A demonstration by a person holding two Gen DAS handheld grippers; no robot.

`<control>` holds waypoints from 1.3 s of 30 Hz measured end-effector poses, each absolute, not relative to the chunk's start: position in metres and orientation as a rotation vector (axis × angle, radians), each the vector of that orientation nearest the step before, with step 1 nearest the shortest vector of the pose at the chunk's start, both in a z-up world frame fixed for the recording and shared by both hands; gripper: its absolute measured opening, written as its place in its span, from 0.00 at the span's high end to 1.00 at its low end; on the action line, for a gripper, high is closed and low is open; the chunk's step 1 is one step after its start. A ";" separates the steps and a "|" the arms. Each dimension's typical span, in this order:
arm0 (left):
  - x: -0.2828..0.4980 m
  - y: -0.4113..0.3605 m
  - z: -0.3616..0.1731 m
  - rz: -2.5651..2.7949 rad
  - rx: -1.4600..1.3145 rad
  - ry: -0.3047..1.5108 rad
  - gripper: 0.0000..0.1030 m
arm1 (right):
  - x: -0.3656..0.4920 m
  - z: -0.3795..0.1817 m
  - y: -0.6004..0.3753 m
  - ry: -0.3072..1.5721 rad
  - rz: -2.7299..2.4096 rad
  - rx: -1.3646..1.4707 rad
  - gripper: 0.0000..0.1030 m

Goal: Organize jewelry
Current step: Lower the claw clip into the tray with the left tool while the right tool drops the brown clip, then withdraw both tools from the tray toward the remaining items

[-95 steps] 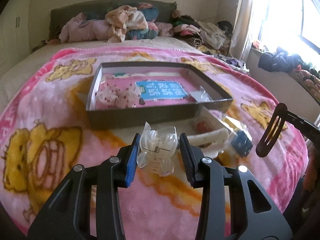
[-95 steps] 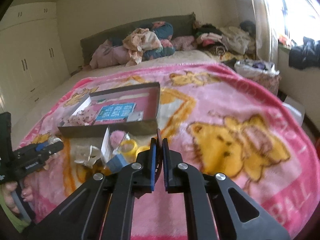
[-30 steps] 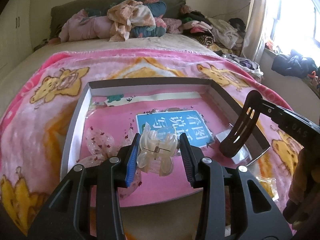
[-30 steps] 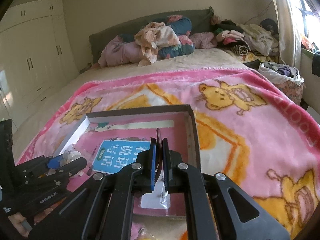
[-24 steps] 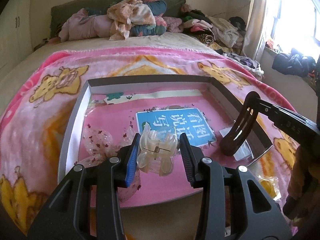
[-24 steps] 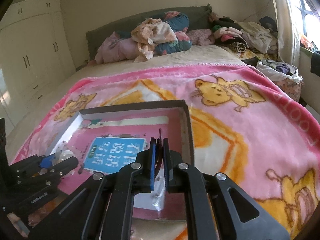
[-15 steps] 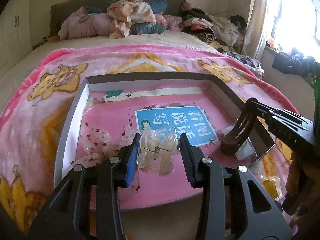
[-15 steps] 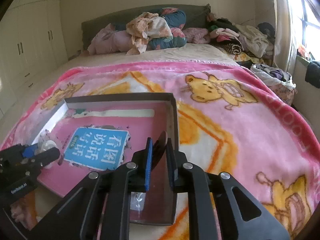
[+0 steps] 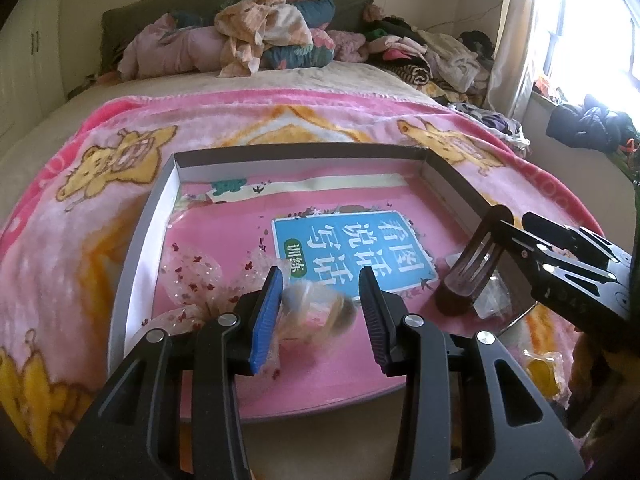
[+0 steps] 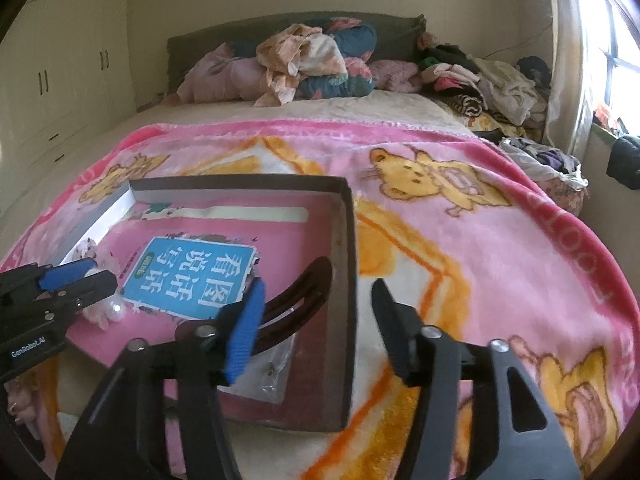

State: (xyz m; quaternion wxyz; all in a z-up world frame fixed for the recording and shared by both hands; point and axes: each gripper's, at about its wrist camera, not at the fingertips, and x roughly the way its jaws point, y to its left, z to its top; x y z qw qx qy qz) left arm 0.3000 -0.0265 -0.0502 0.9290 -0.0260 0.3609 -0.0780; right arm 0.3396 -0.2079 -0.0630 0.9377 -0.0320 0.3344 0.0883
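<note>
While both grippers hang over the open box, the count stands so:

Box: one grey-walled box, lying on one pink bear-print blanket.
Box floor: one pink printed sheet with one blue label near the box's middle.
Hair clips: two.
Clear claw clip: above the box's near-left part, between the left gripper's fingers. It shows only as a blur.
Brown slotted clip: inside the box by its right wall, lower end on the floor, upper end leaning up at the right gripper.
Grippers: two.
Left gripper: jaws at a narrow gap with the clear clip in it. I cannot tell whether the pads press on it.
Right gripper: over the box's near-right corner, jaws spreading apart. The brown clip sits by the blue-padded finger, not pinched between the two.
Cellophane bag: one, clear with red specks, in the box's near-left corner.
Small clear packet: one, flat in the box's near-right corner, under the brown clip.
</note>
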 end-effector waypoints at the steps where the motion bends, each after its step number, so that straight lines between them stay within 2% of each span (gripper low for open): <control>1: 0.300 -0.026 -0.050 -0.160 -0.052 0.737 0.70 | 0.339 -0.062 -0.210 0.680 0.178 -0.059 0.47; 5: 0.299 -0.026 -0.049 -0.162 -0.044 0.732 0.70 | 0.335 -0.055 -0.219 0.658 0.154 -0.038 0.34; 11: 0.296 -0.024 -0.043 -0.159 -0.052 0.717 0.69 | 0.327 -0.048 -0.225 0.624 0.118 -0.043 0.23; 13: 0.294 -0.023 -0.041 -0.158 -0.056 0.710 0.63 | 0.324 -0.046 -0.227 0.621 0.113 -0.042 0.21; 17: 0.290 -0.021 -0.036 -0.156 -0.069 0.692 0.59 | 0.317 -0.041 -0.232 0.613 0.097 -0.037 0.15; 29: 0.273 -0.020 -0.021 -0.160 -0.072 0.655 0.31 | 0.295 -0.025 -0.236 0.570 0.074 -0.028 0.08; 33: 0.267 -0.021 -0.015 -0.158 -0.070 0.637 0.17 | 0.288 -0.018 -0.234 0.553 0.080 -0.035 0.08; 39: 0.259 -0.021 -0.006 -0.162 -0.066 0.614 0.11 | 0.277 -0.008 -0.228 0.534 0.092 -0.034 0.07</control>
